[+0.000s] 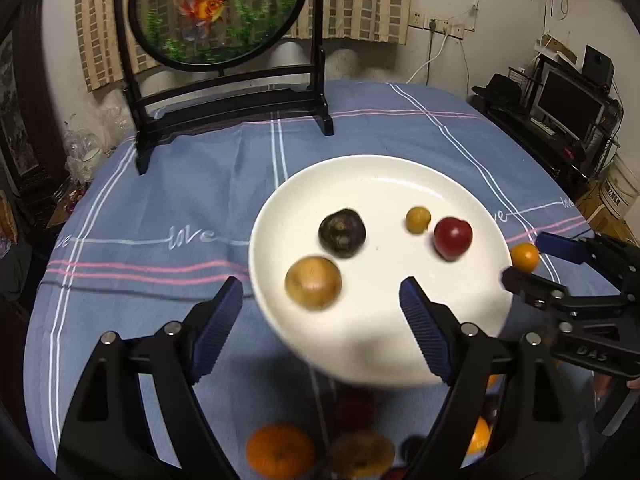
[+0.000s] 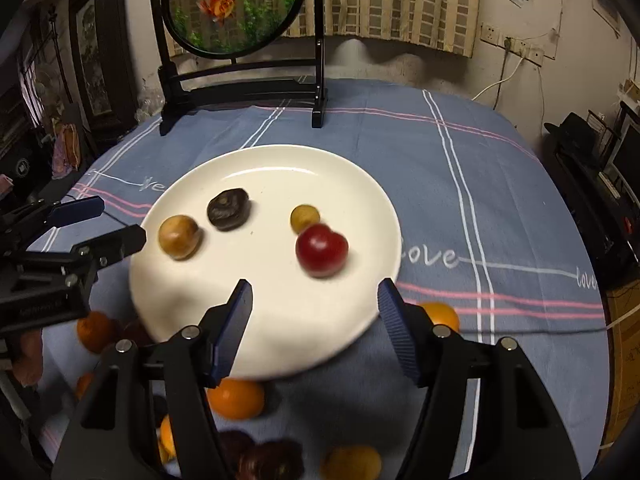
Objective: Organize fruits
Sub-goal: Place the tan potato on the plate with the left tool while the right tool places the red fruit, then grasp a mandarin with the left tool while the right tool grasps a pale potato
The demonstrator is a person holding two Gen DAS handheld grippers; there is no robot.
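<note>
A white plate (image 1: 360, 184) (image 2: 272, 160) sits on the blue cloth. On it lie a dark purple fruit (image 1: 341, 233) (image 2: 228, 209), a tan round fruit (image 1: 313, 282) (image 2: 179, 237), a small yellow-green fruit (image 1: 417, 220) (image 2: 304, 217) and a red fruit (image 1: 453, 237) (image 2: 321, 250). My left gripper (image 1: 322, 320) is open and empty over the plate's near edge. My right gripper (image 2: 316, 320) is open and empty over the plate's near right edge; it also shows in the left wrist view (image 1: 524, 258), with a small orange fruit (image 1: 524, 257) seen between its fingers.
Loose oranges (image 2: 236, 398) (image 1: 280, 450), dark fruits (image 2: 270, 460) and a yellowish fruit (image 2: 352, 463) lie on the cloth in front of the plate. A round fish-painting screen on a black stand (image 1: 224, 92) (image 2: 240, 80) stands at the back. The table edge drops off right.
</note>
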